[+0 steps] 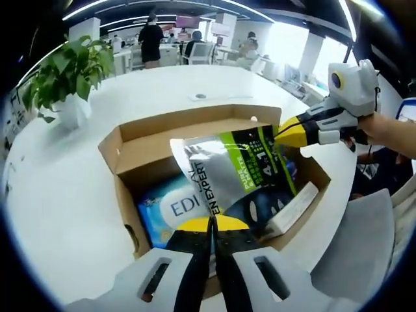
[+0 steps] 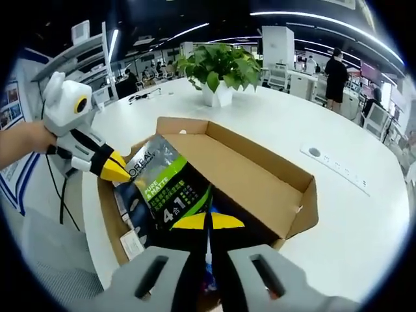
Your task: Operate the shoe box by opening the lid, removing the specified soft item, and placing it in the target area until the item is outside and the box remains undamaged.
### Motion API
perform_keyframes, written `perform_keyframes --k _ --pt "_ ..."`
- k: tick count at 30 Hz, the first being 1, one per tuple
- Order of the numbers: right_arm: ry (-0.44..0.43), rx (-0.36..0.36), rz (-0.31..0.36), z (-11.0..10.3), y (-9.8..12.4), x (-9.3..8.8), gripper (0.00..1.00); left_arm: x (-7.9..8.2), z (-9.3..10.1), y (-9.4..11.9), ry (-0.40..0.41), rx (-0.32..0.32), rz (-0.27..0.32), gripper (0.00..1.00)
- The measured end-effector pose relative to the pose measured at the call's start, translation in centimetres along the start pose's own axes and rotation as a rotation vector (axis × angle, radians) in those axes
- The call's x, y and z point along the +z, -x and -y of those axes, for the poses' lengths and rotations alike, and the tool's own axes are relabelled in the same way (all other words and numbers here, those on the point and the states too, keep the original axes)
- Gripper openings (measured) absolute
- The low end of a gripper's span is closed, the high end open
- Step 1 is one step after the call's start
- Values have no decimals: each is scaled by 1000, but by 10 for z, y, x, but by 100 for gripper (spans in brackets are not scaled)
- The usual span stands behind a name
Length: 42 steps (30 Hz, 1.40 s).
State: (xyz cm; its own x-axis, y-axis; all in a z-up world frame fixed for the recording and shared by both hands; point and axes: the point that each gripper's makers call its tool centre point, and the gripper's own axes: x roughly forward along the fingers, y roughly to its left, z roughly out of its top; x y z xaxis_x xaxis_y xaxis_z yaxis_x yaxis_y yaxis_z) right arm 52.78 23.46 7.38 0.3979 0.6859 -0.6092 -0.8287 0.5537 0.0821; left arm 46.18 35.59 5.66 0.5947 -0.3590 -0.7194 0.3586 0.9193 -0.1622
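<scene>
The pouch [image 1: 240, 170] is held up above the open box [image 1: 140, 153], slanting, with one gripper at each end. In the left gripper view the left gripper [image 1: 212, 229] has its jaws pressed together on the pouch's near edge, and the right gripper [image 1: 291, 133] comes in from the right, its yellow tips closed on the far corner. In the right gripper view the right gripper [image 2: 208, 222] pinches the pouch [image 2: 170, 188] at its lower edge (the end with the "4 in 1" print), while the left gripper [image 2: 116, 168] meets the upper corner from the left. The pouch's long axis runs from one gripper to the other, diagonally over the box [image 2: 260, 175]. The box sits on a white table [image 2: 364, 214], flaps up, a blue pack [image 1: 170, 208] inside. A plant [image 2: 220, 68] stands beyond it.
</scene>
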Motion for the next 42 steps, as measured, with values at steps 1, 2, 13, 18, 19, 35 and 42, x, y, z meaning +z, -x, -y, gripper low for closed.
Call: perform_keyframes --k 1,2,13,18,19,35,42 --pt "1 -1 3 0 2 1 0 2 1 1 -4 1 4 0" --pt "2 -3 6 1 3 3 0 3 2 1 -7 1 7 0" --pt "7 -28 37 15 30 20 0 29 18 5 -30 -15 30 0" --pt "32 -51 49 25 44 22 0 41 31 3 -53 -30 35 0" --pt "33 -55 49 27 46 22 0 43 33 3 -57 -34 36 0" --pt "24 -131 41 72 91 9 0 72 87 -22 -118 -109 31 0" --pt "2 -159 25 90 106 -4 0 77 110 -35 -129 -141 26 0"
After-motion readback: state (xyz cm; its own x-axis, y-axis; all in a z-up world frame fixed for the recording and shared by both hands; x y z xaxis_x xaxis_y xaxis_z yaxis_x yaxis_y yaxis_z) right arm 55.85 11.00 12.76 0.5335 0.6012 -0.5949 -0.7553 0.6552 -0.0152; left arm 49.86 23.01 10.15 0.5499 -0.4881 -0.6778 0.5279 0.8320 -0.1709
